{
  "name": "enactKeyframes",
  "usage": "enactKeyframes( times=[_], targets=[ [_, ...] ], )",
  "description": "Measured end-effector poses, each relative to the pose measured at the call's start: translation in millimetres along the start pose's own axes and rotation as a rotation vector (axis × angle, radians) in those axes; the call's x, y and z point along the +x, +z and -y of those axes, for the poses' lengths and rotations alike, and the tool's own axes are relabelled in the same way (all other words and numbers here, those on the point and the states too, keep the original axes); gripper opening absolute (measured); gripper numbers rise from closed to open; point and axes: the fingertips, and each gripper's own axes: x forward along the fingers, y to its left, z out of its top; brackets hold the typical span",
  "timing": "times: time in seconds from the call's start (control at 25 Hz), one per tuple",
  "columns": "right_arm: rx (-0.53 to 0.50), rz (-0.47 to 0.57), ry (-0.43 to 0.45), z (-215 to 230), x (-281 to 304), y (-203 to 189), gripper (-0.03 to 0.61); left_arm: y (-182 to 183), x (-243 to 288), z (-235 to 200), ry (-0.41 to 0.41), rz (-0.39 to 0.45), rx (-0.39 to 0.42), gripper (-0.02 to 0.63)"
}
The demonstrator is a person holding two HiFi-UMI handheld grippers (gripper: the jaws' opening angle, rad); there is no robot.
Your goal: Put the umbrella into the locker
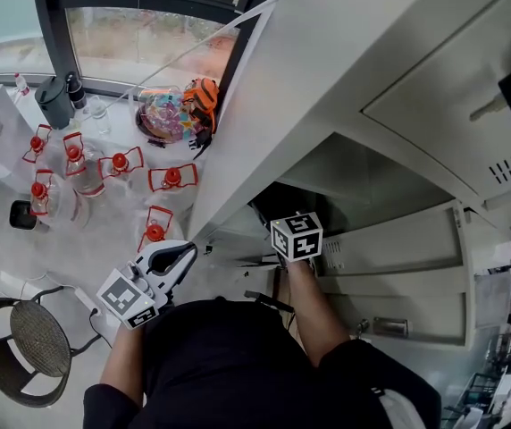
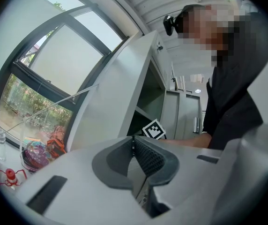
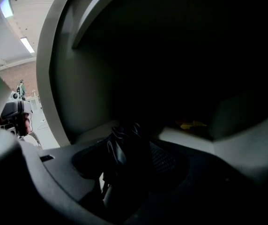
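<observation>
Umbrella (image 3: 122, 142) fabric, dark and bunched in folds, sits clenched between the jaws of the right gripper (image 3: 128, 165), which reaches deep into the open compartment of the locker (image 1: 372, 172). In the head view only that gripper's marker cube shows, just at the mouth of the opening, a little toward 3 o'clock of centre. The right gripper view looks into shadowed walls and a pale floor panel, so the umbrella seems to be inside the compartment already, though whether it rests on the floor of it cannot be told. The grip is kept, most likely, so the umbrella can be carried far enough back not to slide out. The locker's door (image 1: 273, 88) stands swung wide toward 12 o'clock, leaving the way in free. The left gripper (image 2: 133, 149) hangs back at 7 o'clock, its jaws pressed together on nothing, clear of the opening so as not to crowd the working arm. The step left, by my reading, is to set down and let go.
</observation>
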Motion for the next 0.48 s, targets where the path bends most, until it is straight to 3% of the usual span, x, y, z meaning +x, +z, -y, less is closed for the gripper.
enactKeyframes(
  times=[0.48],
  targets=[
    [-0.019, -0.042, -0.01, -0.8, 1.6, -2.5, 0.255, -5.9, 6.3, 9.3, -0.038, -0.021, -0.017, 0.025]
  ],
)
